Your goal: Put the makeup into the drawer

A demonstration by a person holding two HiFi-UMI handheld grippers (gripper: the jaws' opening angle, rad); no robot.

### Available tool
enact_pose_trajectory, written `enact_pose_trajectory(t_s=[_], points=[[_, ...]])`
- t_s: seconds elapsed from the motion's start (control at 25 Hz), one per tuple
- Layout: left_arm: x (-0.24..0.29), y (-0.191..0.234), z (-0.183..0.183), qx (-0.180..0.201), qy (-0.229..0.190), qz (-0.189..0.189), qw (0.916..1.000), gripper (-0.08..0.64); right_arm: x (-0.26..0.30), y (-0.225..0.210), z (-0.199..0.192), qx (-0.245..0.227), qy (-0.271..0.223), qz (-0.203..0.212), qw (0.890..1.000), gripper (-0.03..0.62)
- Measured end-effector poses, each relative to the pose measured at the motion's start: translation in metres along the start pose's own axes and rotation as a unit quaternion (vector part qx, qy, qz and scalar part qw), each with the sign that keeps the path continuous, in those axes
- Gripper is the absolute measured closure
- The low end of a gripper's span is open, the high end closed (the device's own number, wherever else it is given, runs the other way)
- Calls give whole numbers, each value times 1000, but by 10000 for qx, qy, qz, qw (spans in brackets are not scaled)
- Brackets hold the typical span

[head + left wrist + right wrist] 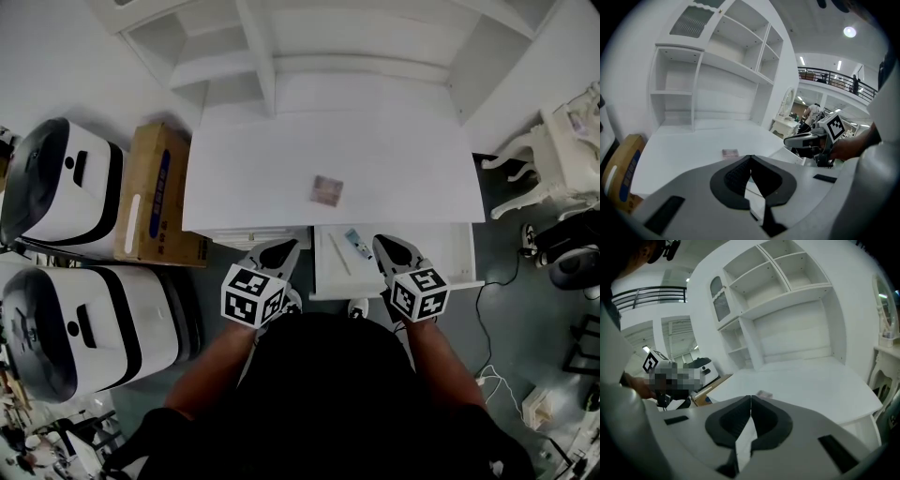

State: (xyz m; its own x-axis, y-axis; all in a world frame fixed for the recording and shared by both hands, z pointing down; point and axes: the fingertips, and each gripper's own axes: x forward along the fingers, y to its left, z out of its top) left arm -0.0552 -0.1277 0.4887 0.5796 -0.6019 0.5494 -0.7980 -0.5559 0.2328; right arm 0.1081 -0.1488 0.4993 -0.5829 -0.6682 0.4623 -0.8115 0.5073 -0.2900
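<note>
A small patterned makeup compact (326, 190) lies flat near the middle of the white desk top (244, 178). It also shows in the left gripper view (730, 153) and the right gripper view (764, 393). Below the desk's front edge a drawer (452, 251) stands pulled out, holding a small tube (357, 244) and a thin stick (339, 253). My left gripper (281, 246) (750, 158) hovers at the drawer's left corner, jaws shut and empty. My right gripper (386, 242) (750, 397) hangs over the drawer, also shut with nothing held.
The desk carries a white hutch with open shelves (272, 56). A cardboard box (155, 192) and two white-and-black machines (66, 178) (75, 328) stand to the left. A white side table (562, 150) and floor cables (492, 380) are at the right.
</note>
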Motion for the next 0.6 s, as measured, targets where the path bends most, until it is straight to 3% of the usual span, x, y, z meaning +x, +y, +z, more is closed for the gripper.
enact_pose_trajectory(t_s=[0.28,0.6], points=[[3,-4,3,102,-5,-100,9999,549,-4,-3,-5,-20,14,-109,9999,563],[8,-5,3,87,42,-119,9999,549,-2,-1,-15,279,163,-19,9995,561]])
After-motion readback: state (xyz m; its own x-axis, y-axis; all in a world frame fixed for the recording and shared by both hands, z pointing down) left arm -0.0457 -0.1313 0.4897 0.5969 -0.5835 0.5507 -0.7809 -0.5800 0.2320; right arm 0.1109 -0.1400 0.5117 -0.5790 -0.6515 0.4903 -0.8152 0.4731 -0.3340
